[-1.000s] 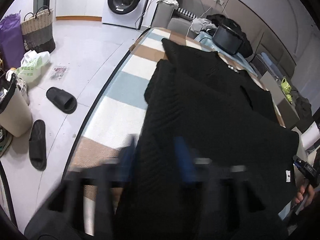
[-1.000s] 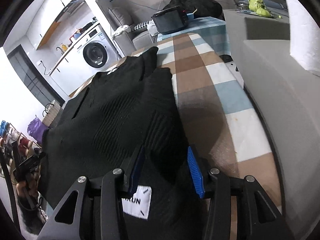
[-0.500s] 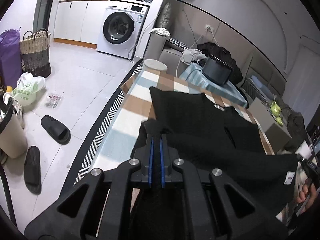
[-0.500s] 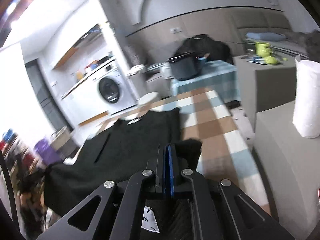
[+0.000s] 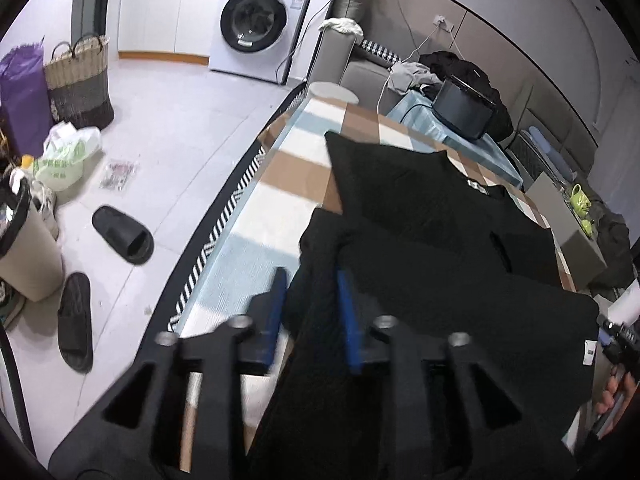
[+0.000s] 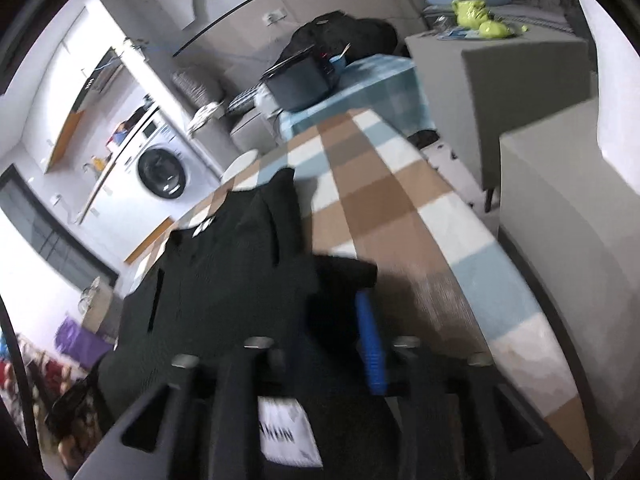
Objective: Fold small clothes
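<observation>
A black knit garment lies on a checked brown, blue and white tablecloth. Its lower half is folded up over its upper half. My left gripper is open, its blue pads either side of the garment's left folded edge. The garment also shows in the right wrist view, with a white label near the camera. My right gripper is open over the garment's right edge; the right blue pad shows, the left pad is hidden by black cloth.
Left of the table are a floor with two black slippers, a bin, a woven basket and a washing machine. A black box sits on a blue cloth beyond the table. A grey sofa flanks the right.
Half a second ago both grippers were shut on the garment's edges and lifted. Now both have opened and the folded cloth rests on the table.
</observation>
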Tool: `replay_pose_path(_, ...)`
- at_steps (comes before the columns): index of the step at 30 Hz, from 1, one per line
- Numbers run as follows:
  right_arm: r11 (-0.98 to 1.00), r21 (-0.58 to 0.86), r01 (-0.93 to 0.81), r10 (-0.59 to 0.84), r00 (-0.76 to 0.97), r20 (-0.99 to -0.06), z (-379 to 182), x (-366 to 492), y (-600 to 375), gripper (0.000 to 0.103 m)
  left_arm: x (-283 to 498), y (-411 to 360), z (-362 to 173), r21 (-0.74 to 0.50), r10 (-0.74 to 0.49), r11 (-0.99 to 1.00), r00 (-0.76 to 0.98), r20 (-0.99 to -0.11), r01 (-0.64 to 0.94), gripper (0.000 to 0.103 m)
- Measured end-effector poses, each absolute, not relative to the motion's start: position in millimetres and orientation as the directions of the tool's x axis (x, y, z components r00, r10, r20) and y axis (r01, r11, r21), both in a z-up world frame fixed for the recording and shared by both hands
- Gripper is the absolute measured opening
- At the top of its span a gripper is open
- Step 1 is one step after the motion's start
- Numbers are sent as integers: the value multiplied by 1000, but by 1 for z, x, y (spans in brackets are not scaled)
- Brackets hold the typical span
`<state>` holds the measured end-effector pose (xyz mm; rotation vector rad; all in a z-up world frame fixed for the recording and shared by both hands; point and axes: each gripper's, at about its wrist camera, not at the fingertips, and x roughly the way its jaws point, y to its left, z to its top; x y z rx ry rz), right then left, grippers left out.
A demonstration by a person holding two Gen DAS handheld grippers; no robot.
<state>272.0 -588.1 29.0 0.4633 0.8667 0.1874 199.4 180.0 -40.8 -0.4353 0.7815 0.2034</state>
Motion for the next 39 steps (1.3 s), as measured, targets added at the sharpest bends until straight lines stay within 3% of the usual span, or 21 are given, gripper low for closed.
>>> replay_pose_path(2,884,467,-1,370,612,-699,22,263,-592,44,196,183,-47,-328,-6,882,688,-725,-338,47)
replay_pose_path(5,860,507,-60,443,581,-683,15,255,-589,45,194,184,-54,-367,-50,871,684,-728,-327,47)
replay_pose_path(7,856,510,-90,464,569,-679,12,255,-582,38,192,181,-53,-371,-49,874,703,-710,-314,35)
replay_pose_path(8,865,489,-110,457,573,-680,14,255,-577,20,192,179,-50,-369,-48,880,718,-694,-297,11)
replay_pose_path(9,871,472,-135,454,586,-671,18,254,-572,14,192,178,-48,-361,-46,886,721,-692,-290,3)
replay_pose_path(10,867,471,-162,465,602,-649,23,252,-568,9,190,177,-43,-359,-36,887,733,-680,-289,3)
replay_pose_path(14,843,483,-238,503,667,-549,51,249,-561,7,186,180,-23,-361,-1,885,776,-631,-293,3)
replay_pose_path(17,830,526,-185,479,721,-501,64,256,-567,7,192,182,-14,-352,23,887,789,-614,-299,3)
replay_pose_path(21,885,464,-36,363,678,-640,45,285,-560,9,209,184,-26,-349,7,879,742,-670,-324,4)
replay_pose_path(22,887,461,-18,358,655,-665,40,289,-560,15,210,184,-30,-346,7,878,731,-682,-331,4)
replay_pose_path(23,893,450,1,347,637,-689,34,291,-559,17,210,184,-33,-345,-1,879,723,-691,-329,7)
replay_pose_path(25,891,454,1,352,630,-692,30,290,-561,32,209,186,-41,-358,-28,876,707,-707,-323,27)
replay_pose_path(26,885,466,1,364,623,-692,27,289,-562,39,210,187,-45,-365,-38,874,702,-711,-322,45)
replay_pose_path(27,879,476,-2,376,616,-692,25,289,-563,47,210,187,-48,-376,-48,870,703,-709,-319,56)
replay_pose_path(34,876,482,-33,410,578,-706,14,301,-547,51,242,172,-62,-371,-106,891,676,-729,-262,56)
replay_pose_path(39,897,441,-38,378,582,-720,12,308,-532,51,266,156,-70,-311,-81,918,648,-757,-248,55)
